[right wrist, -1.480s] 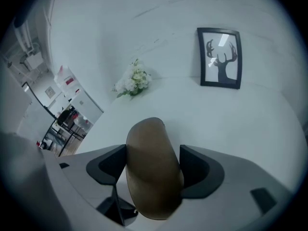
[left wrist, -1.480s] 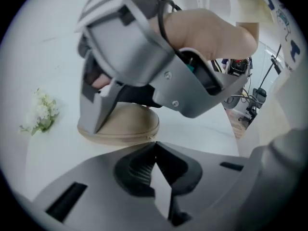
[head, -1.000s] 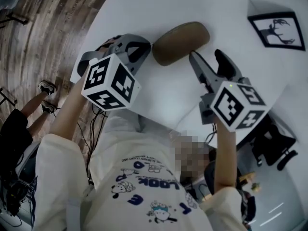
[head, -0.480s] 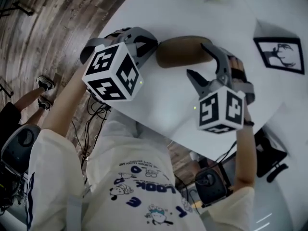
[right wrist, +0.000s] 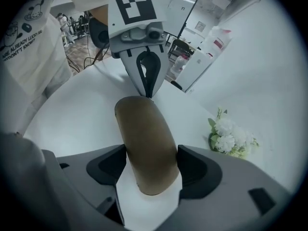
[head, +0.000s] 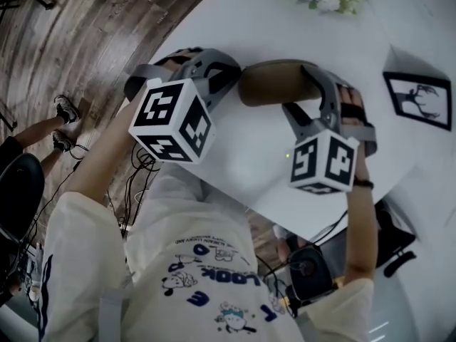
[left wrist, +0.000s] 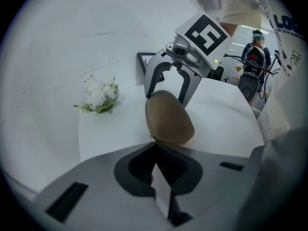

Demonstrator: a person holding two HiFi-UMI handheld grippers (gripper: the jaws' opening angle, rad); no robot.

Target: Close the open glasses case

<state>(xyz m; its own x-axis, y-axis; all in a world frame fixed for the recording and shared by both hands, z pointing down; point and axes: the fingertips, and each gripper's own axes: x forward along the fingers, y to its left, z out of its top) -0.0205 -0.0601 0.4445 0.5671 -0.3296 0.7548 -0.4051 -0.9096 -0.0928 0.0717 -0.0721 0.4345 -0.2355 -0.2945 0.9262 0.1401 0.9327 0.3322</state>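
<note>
- Glasses case (head: 274, 83) lies on the white surface (head: 235, 20), long axis left to right.
- Right hand-held gripper (right wrist: 151, 170) clasps its right end across the width.
- Left hand-held gripper (left wrist: 155, 148), clenched and empty, points at its left end.

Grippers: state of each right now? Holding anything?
Left gripper: closed, empty, its tip at one end of the glasses case.
Right gripper: closed on the glasses case, gripping it across its width.
</note>
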